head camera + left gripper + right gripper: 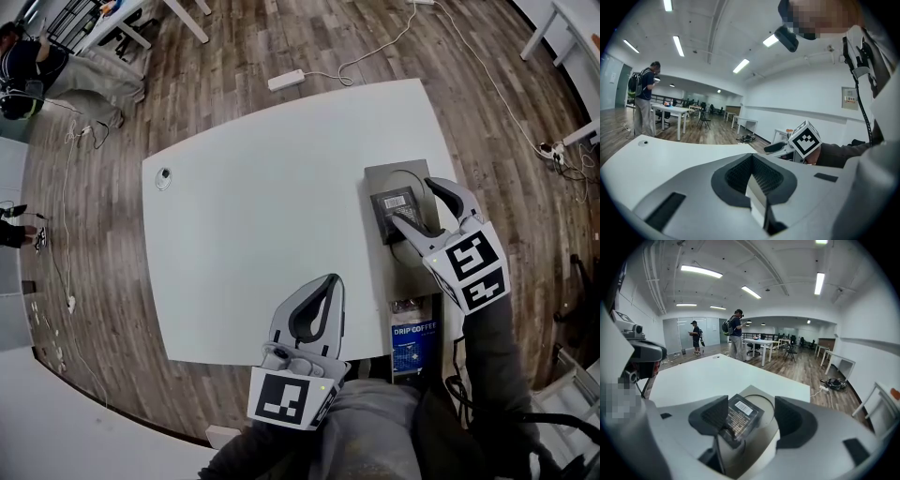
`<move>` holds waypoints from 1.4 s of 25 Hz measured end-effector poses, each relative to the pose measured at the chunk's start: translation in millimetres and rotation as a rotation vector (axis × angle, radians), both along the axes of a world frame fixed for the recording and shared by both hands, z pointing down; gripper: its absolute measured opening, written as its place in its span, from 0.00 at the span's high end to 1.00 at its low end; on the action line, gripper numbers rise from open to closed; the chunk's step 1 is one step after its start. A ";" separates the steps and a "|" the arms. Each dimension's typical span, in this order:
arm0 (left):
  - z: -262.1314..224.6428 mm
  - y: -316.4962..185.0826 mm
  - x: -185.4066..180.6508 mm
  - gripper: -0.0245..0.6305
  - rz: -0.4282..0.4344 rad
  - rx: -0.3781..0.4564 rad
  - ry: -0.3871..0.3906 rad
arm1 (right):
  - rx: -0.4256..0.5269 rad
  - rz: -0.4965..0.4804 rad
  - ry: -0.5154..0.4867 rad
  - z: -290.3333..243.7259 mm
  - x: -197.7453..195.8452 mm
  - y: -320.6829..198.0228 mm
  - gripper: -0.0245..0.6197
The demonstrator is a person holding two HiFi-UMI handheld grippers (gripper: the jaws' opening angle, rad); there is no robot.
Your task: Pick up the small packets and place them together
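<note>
A small dark packet with a white barcode label lies on a grey tray at the right side of the white table. My right gripper is open around it. In the right gripper view the packet sits close to the left finger, with a wide gap to the right one. My left gripper rests near the table's front edge, away from the packet. Its pads are shut with nothing seen between them.
A blue drip coffee box stands just below the tray, close to my right arm. A small round fitting sits at the table's far left corner. A power strip and cables lie on the wood floor. Two people stand far off.
</note>
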State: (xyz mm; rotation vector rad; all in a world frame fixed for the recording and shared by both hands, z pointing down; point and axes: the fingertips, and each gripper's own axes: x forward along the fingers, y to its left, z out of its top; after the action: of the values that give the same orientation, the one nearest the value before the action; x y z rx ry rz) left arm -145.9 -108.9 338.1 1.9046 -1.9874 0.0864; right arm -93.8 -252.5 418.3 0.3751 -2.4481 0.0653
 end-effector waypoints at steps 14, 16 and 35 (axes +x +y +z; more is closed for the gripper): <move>-24.9 20.5 49.2 0.96 0.190 0.071 -0.029 | 0.046 0.168 0.002 -15.9 77.5 50.0 0.50; -26.5 24.0 60.5 0.96 0.225 0.078 -0.029 | 0.044 0.190 0.010 -14.0 92.2 62.4 0.50; -36.2 47.9 105.9 0.96 0.358 0.125 -0.025 | -0.048 0.063 0.272 72.6 132.4 217.1 0.50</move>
State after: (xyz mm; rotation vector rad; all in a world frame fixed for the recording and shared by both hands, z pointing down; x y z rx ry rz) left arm -40.0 -61.0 301.9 2.3321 -1.6797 0.0838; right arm 38.6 -35.4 490.9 0.4117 -2.1624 0.0937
